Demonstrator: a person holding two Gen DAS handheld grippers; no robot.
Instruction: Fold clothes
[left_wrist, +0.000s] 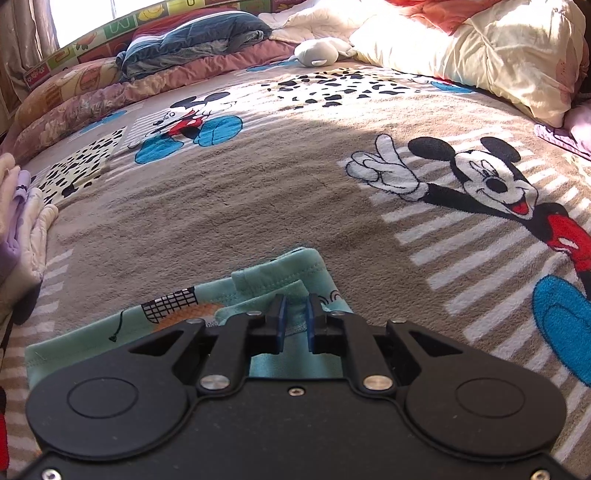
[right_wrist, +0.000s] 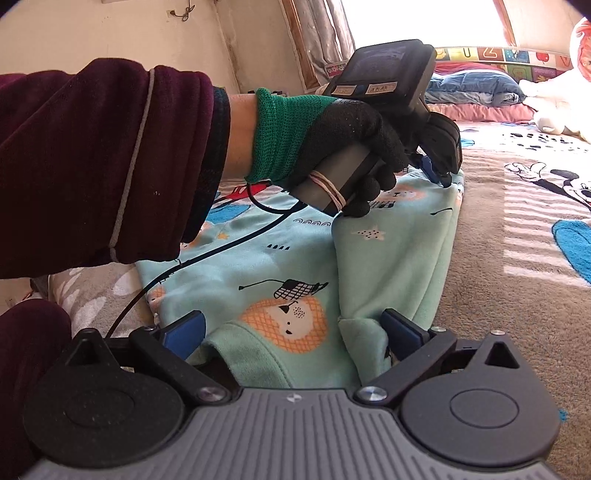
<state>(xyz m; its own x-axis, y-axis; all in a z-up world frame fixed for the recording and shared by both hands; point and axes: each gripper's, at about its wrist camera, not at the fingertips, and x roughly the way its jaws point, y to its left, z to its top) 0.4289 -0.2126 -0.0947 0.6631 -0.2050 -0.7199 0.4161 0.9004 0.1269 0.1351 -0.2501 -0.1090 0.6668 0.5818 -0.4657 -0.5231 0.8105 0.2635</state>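
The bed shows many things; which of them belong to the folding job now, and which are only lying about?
Belonging to the job:
- mint printed garment
- left gripper, shut on its edge
- right gripper, open over it

Only lying about:
- cartoon blanket
- cream quilt
- blue pillow
- white plush toy
- pale clothes pile

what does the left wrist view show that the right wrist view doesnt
Only the left wrist view: the left gripper from behind, its jaws nearly shut on a fold of the mint garment, and a pale clothes pile at the left edge.

Only the right wrist view: the gloved hand and dark red sleeve carrying the left gripper, the right gripper with jaws wide open over the garment's lion print, and a black cable.

Both: the mint garment on the cartoon mouse blanket, the blue pillow, and the bright window.
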